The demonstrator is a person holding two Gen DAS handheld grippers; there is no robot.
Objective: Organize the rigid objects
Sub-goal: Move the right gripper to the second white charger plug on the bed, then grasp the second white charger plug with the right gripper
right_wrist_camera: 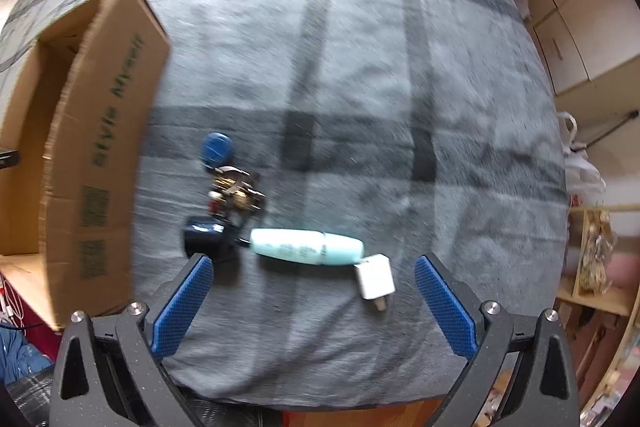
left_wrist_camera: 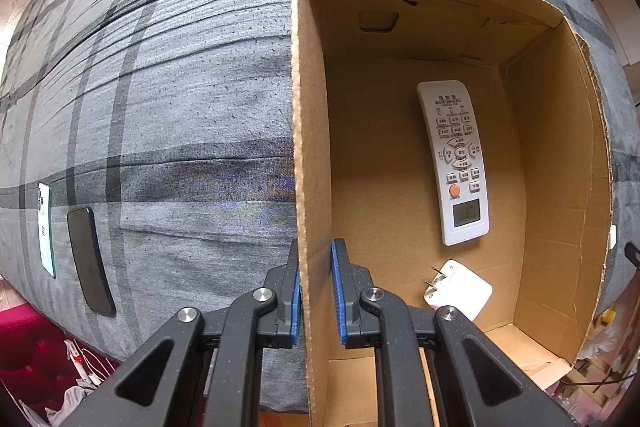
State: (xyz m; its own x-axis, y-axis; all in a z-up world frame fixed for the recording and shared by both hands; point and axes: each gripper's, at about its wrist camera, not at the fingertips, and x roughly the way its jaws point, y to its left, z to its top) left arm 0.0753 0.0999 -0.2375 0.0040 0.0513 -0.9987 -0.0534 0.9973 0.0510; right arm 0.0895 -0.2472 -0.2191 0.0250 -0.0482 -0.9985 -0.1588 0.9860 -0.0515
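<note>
My left gripper (left_wrist_camera: 316,291) is shut on the left wall of an open cardboard box (left_wrist_camera: 312,107), one pad on each side of it. Inside the box lie a white remote control (left_wrist_camera: 456,163) and a white plug adapter (left_wrist_camera: 460,289). My right gripper (right_wrist_camera: 313,261) stands open above the grey checked bedcover, with nothing held. Just ahead of its fingers lie a light blue tube (right_wrist_camera: 308,247) and a small white charger cube (right_wrist_camera: 376,277). Left of the tube are a dark blue object (right_wrist_camera: 204,233), a bunch of keys (right_wrist_camera: 236,187) and a blue fob (right_wrist_camera: 218,149).
A black phone (left_wrist_camera: 90,259) and a mint-and-white phone (left_wrist_camera: 46,227) lie on the bedcover far left of the box. The box's printed outer side (right_wrist_camera: 108,155) stands left of the key bunch. Cupboards and shelves (right_wrist_camera: 592,267) line the right; the bed edge is close below.
</note>
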